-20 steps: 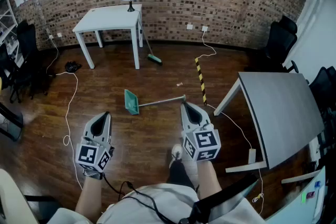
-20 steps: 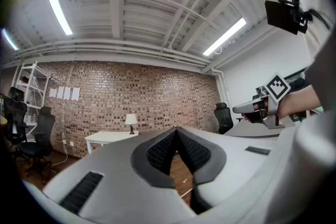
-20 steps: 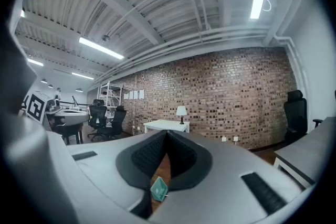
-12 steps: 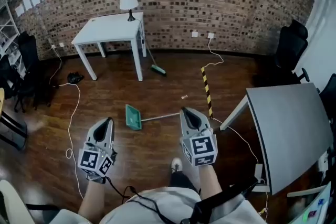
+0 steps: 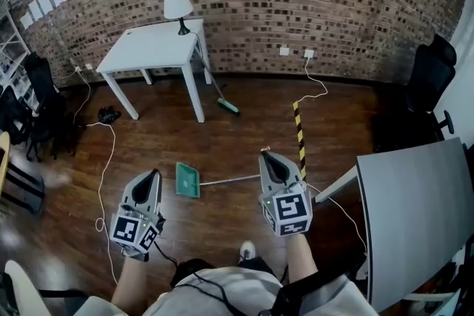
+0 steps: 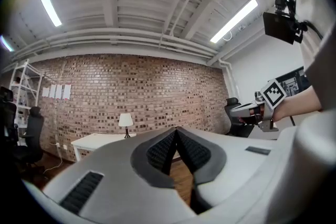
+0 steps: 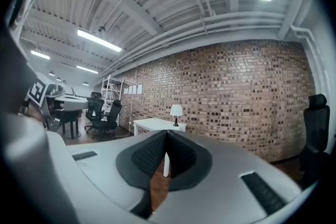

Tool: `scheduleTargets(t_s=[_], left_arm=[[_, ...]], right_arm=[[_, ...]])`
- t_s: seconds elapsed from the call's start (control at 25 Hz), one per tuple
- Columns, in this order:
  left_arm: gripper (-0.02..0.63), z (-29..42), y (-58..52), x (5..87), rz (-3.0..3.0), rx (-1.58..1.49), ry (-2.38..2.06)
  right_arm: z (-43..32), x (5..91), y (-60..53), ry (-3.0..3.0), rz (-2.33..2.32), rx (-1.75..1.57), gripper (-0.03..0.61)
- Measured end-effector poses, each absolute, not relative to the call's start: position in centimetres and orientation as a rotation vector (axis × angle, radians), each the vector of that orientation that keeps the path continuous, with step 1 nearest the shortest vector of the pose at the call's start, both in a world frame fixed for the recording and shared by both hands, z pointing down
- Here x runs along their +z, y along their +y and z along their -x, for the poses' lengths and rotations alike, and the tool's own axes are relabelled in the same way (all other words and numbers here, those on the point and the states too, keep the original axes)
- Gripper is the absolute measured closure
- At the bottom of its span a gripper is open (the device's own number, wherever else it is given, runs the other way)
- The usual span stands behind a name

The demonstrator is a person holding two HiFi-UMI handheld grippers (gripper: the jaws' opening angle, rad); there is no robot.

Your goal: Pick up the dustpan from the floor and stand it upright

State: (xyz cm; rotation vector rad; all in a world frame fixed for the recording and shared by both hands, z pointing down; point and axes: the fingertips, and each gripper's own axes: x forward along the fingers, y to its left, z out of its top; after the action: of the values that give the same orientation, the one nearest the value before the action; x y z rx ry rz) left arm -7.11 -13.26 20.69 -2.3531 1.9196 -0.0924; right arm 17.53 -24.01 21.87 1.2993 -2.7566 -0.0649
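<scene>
A green dustpan (image 5: pixel 187 180) lies flat on the dark wooden floor, its thin metal handle (image 5: pixel 231 177) running to the right. In the head view my left gripper (image 5: pixel 154 174) is held level just left of the pan, shut and empty. My right gripper (image 5: pixel 264 154) is also level and hovers over the far end of the handle, well above the floor, shut with nothing in it. The left gripper view shows its pads (image 6: pixel 176 131) meeting at the tip, with the brick wall beyond. In the right gripper view the jaws (image 7: pixel 167 132) are closed too; the dustpan is hidden there.
A white table (image 5: pixel 155 44) with a lamp (image 5: pixel 176 5) stands at the brick wall, a broom (image 5: pixel 221 98) leaning on it. A yellow-black strip (image 5: pixel 299 131) and cables (image 5: pixel 104 159) lie on the floor. A grey table (image 5: pixel 418 211) fills the right. Office chairs stand left and right.
The whole scene has slid down in the head view: the dustpan now lies closer to both grippers. Both grippers stay shut and level.
</scene>
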Motion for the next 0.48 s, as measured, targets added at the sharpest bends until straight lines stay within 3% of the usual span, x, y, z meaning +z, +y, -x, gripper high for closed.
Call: scheduleTargets(t_s=[0.48], left_arm=[[0.615,12.1,-16.7,21.5,2.429,-0.1,1.89]], right_arm=[[-13.6,24.3,-25.5,-2.698,-1.391,0.063,0.586]])
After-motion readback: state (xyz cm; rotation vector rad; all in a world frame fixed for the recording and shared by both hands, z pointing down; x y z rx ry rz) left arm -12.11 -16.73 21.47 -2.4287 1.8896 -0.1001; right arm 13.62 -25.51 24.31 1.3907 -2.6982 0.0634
